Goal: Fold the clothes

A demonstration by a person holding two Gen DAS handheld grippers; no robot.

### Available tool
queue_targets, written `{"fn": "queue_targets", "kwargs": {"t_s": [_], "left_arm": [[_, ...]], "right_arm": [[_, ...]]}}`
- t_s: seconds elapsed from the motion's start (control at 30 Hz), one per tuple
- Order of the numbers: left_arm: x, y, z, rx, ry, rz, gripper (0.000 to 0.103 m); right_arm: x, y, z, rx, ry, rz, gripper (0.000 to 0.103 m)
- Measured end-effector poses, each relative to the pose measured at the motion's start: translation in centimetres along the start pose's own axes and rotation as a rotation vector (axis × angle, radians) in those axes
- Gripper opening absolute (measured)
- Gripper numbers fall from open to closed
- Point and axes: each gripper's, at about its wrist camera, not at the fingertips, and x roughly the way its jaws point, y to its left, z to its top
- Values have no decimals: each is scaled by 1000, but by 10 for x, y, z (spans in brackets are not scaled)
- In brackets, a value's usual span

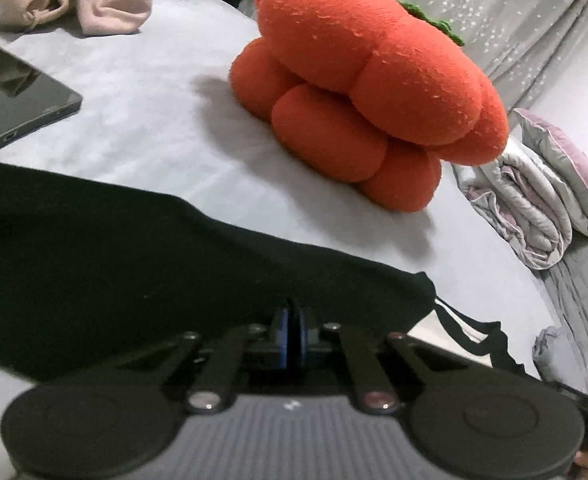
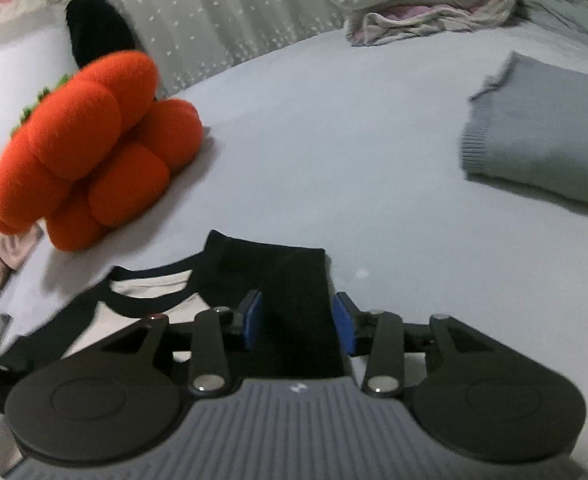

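Black-and-white raglan shirt (image 2: 278,280) lies on the grey bed (image 2: 374,140), lower centre of the right wrist view, black sleeve between the spread pads of the right gripper (image 2: 299,320), not clamped. Left gripper (image 1: 291,332), lower centre of its view, has pads pressed together at the black fabric's edge; likely pinching it, can't confirm. Looks mid-fold. Next likely: right gripper closes on the sleeve. A folded grey sweater (image 2: 546,132) sits at right; an orange plush (image 1: 366,92) sits above.
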Motion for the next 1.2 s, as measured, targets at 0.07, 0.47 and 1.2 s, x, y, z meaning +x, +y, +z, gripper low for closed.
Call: {"fn": "queue_targets", "kwargs": {"t_s": [0.07, 0.47, 1.2], "left_arm": [[0, -3, 0, 29, -4, -3, 5], [-5, -5, 3, 118, -128, 23, 5], [4, 1, 0, 67, -33, -18, 5]], "right_arm": [[6, 5, -2, -53, -25, -25, 17], [-8, -29, -5, 95, -231, -99, 6], [2, 84, -37, -472, 43, 117, 14]]}}
